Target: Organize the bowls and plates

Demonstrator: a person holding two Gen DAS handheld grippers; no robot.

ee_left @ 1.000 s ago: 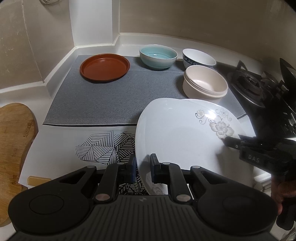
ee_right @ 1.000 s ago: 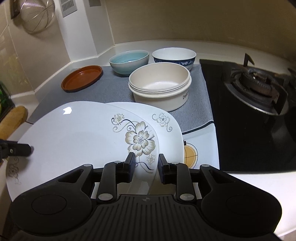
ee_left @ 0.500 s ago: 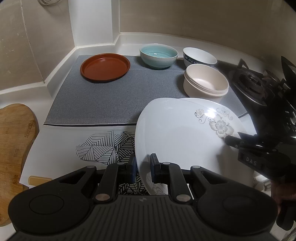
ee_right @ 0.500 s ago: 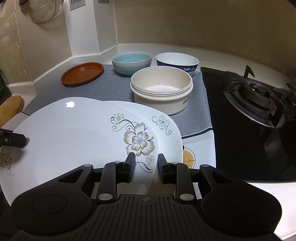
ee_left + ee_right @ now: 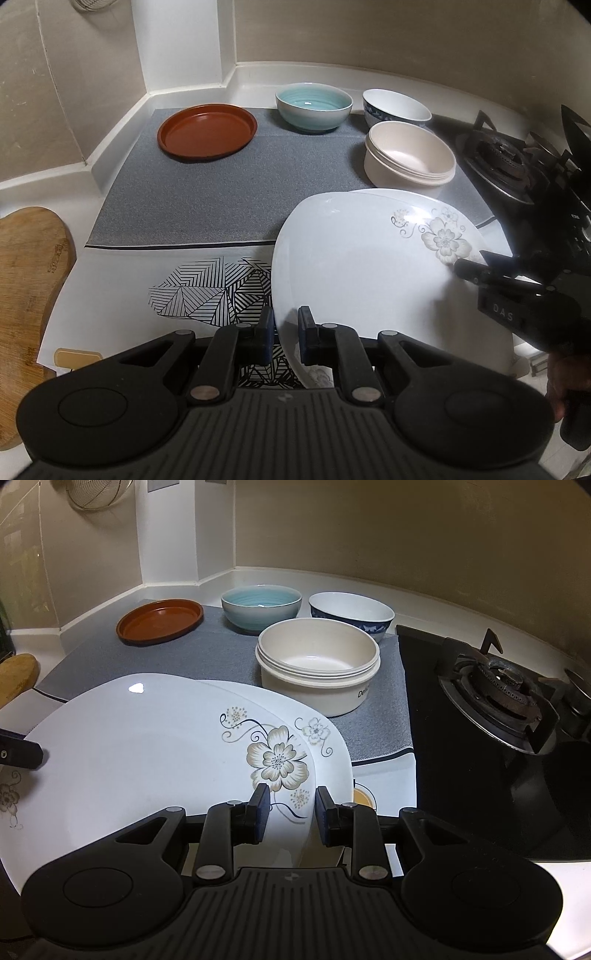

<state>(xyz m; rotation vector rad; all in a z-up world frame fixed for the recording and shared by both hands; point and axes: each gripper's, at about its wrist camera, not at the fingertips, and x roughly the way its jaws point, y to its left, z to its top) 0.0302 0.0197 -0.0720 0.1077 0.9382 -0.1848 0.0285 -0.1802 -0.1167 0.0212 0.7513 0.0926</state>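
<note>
A white square plate with a flower print [image 5: 354, 258] [image 5: 147, 760] is held above the counter by both grippers. My left gripper [image 5: 283, 328] is shut on its left edge. My right gripper [image 5: 290, 812] is shut on its right edge, by the flower. A second flowered white plate [image 5: 325, 734] lies under it. On the grey mat [image 5: 221, 192] stand a brown plate [image 5: 207, 131] [image 5: 160, 620], a teal bowl [image 5: 314, 107] [image 5: 260, 605], a blue-patterned bowl [image 5: 395, 107] [image 5: 351, 613] and stacked cream bowls [image 5: 410, 155] [image 5: 317, 668].
A gas stove [image 5: 498, 686] [image 5: 509, 162] lies to the right of the mat. A wooden cutting board [image 5: 29, 280] lies at the left. A patterned white paper mat [image 5: 166, 288] covers the near counter. Walls close the back and the left corner.
The plate and both grippers have risen slightly and held nearly still; the view has shifted a little. Both grips are unchanged.
</note>
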